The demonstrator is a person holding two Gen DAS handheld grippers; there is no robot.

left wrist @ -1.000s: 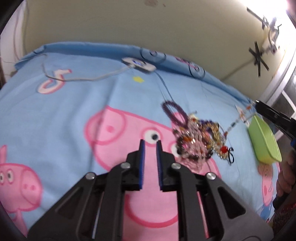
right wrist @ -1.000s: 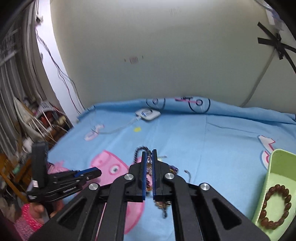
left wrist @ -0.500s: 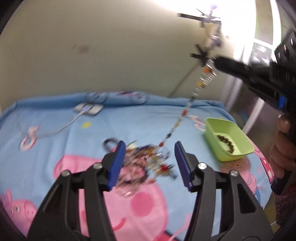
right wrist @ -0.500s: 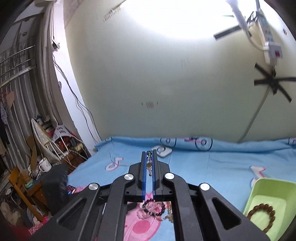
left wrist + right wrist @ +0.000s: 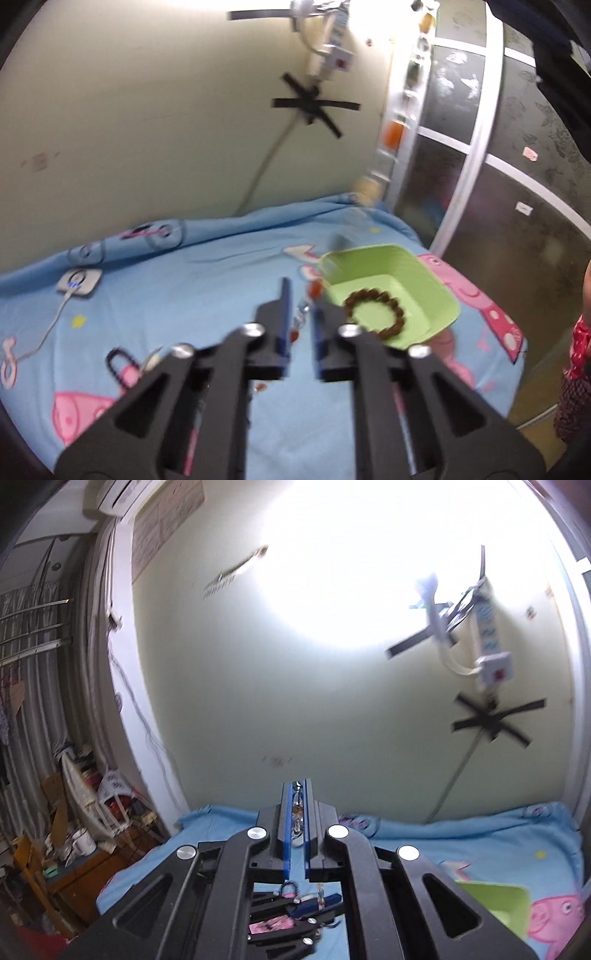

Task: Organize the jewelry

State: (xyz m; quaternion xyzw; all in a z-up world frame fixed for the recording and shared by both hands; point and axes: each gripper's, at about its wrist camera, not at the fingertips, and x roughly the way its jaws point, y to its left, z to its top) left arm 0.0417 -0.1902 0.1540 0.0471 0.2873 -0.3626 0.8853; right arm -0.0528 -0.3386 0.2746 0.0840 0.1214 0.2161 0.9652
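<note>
A beaded necklace (image 5: 302,314) runs between both grippers as a taut strand above the blue cartoon bedsheet (image 5: 192,295). My left gripper (image 5: 301,301) has its jaws closing, the blue pads pressing on the strand's lower part, just left of the green tray (image 5: 436,280). A brown bead bracelet (image 5: 376,314) lies in that tray. My right gripper (image 5: 297,788) is raised toward the wall and shut on the strand's upper end (image 5: 296,814). The left gripper (image 5: 314,904) shows below it. A purple bracelet (image 5: 118,365) of the jewelry pile peeks out; the rest is hidden.
A white charger (image 5: 79,282) with its cable lies at the bed's far left. Behind the bed is a wall with a taped cord (image 5: 314,107), and a glass partition (image 5: 498,206) stands at the right. A person's red sleeve (image 5: 576,350) is at the right edge. Cluttered shelves (image 5: 74,830) stand left.
My left gripper opened wide over the jewelry pile, then closed on the strand and swung up and right toward the green tray. My right gripper rose with the strand's end.
</note>
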